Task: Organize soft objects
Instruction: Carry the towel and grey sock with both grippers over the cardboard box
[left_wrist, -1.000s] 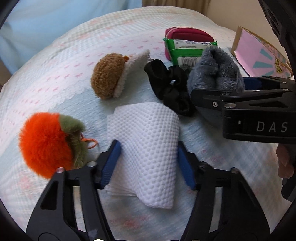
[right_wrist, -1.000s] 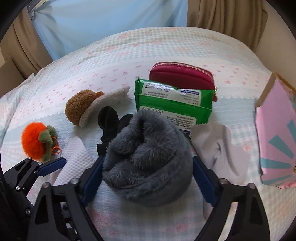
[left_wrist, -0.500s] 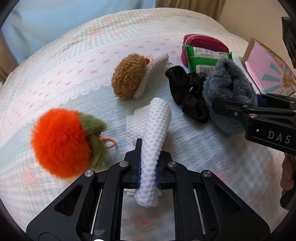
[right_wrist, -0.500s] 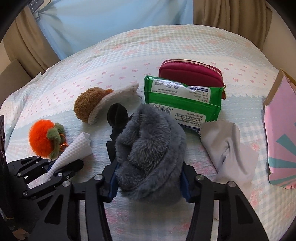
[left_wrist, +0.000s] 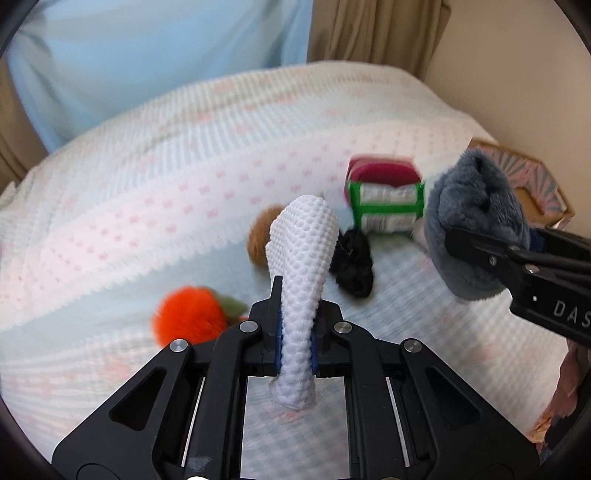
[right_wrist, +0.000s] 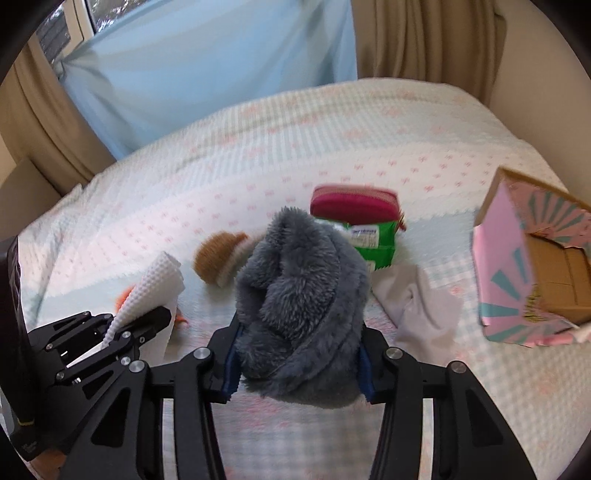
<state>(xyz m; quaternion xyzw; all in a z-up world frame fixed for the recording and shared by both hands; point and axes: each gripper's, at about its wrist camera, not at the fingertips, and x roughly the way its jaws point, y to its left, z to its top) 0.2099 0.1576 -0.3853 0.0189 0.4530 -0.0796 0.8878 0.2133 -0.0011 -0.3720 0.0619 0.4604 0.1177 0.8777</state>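
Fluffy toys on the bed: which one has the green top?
The orange pom-pom, lying near the left gripper; green leafy cap on its right side. The brown plush farther back has a white part, no green.

I'm seeing a green wipes pack (right_wrist: 371, 242) leaning against a red zip pouch (right_wrist: 352, 203) on the bed (right_wrist: 258, 155); a pink cardboard box (right_wrist: 532, 266) is lying open nearby.

Waffle-knit white cloth (left_wrist: 301, 273); fluffy grey plush (right_wrist: 303, 306), likely fleece.
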